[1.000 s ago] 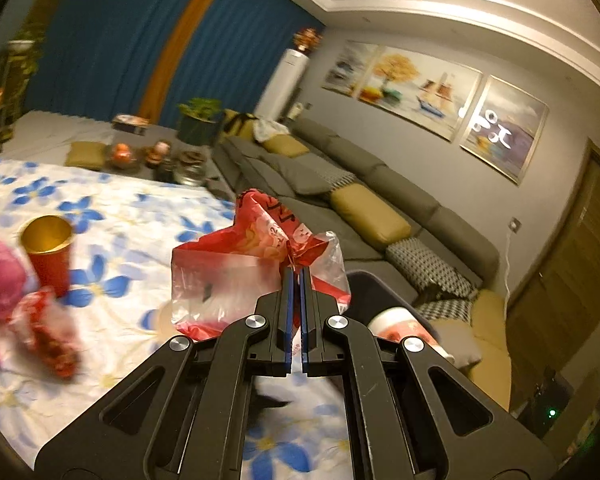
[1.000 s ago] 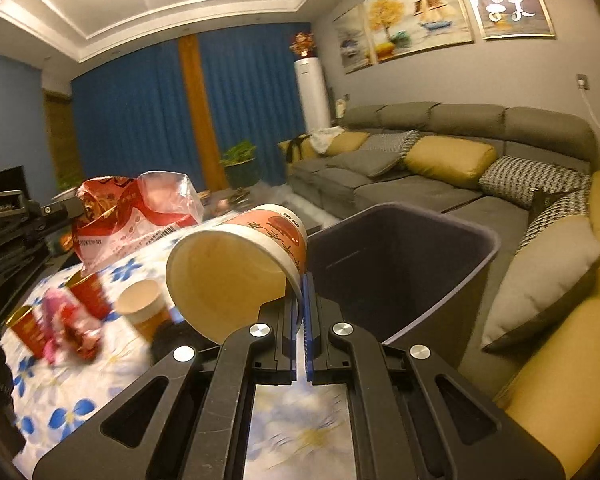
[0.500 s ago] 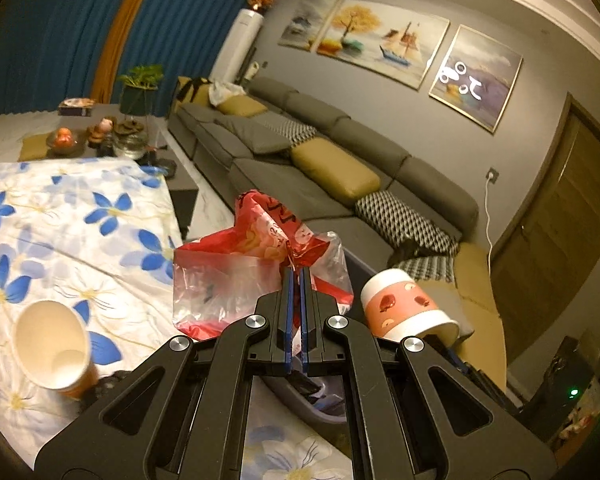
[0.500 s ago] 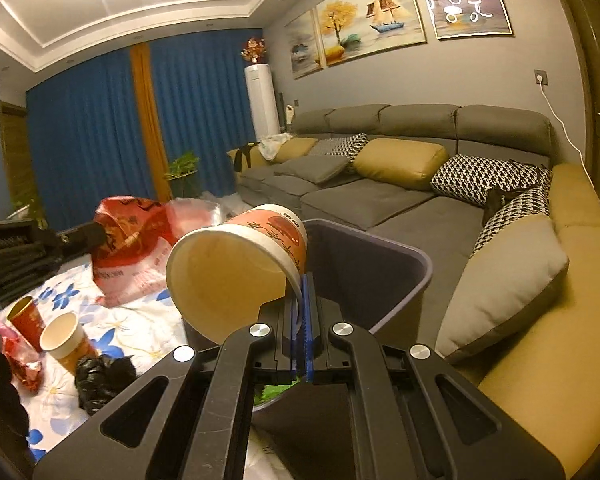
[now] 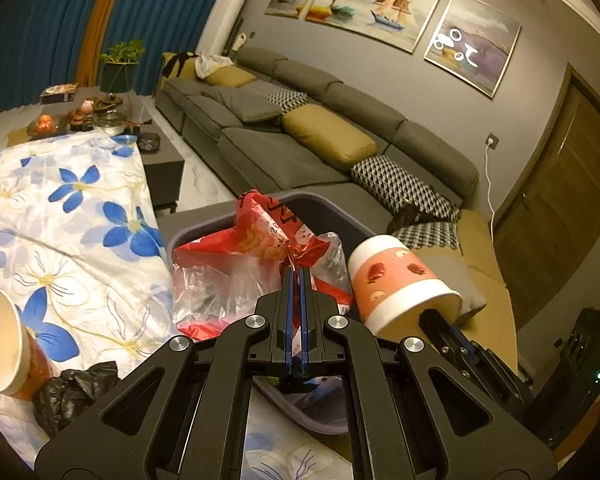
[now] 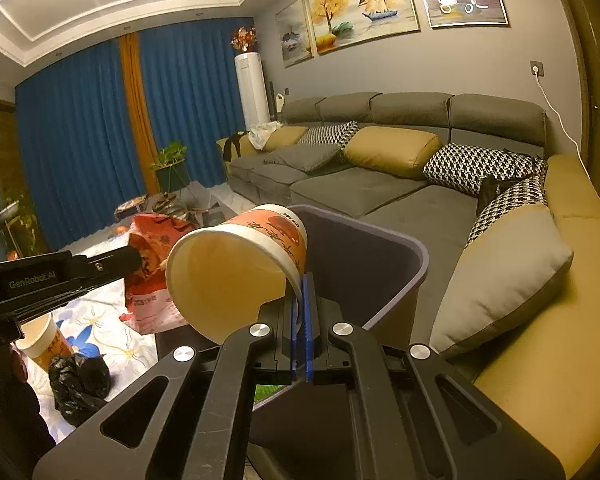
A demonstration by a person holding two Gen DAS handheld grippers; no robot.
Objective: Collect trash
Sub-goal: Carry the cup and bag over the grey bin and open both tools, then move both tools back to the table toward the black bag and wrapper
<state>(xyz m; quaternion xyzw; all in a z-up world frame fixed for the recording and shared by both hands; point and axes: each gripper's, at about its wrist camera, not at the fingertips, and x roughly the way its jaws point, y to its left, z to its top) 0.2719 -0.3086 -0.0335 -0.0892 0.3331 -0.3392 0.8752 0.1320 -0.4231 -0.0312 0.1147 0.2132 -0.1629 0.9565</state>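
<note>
My left gripper (image 5: 295, 280) is shut on a red and clear plastic bag (image 5: 244, 268) and holds it over the near rim of the grey trash bin (image 5: 324, 216). My right gripper (image 6: 300, 288) is shut on the rim of a red and white paper cup (image 6: 240, 268), tilted on its side above the bin (image 6: 380, 264). The cup (image 5: 396, 284) also shows in the left wrist view, over the bin's right side. The bag also shows in the right wrist view (image 6: 152, 280), left of the cup.
A flowered tablecloth (image 5: 60, 216) covers the table left of the bin. On it lie another paper cup (image 5: 0, 340) and a crumpled black bag (image 5: 72, 396). A grey sofa (image 6: 400, 184) with cushions stands behind and right of the bin.
Both grippers have moved from above the table toward the bin. The bag and the cup now hang over its opening. Both grips are unchanged.
</note>
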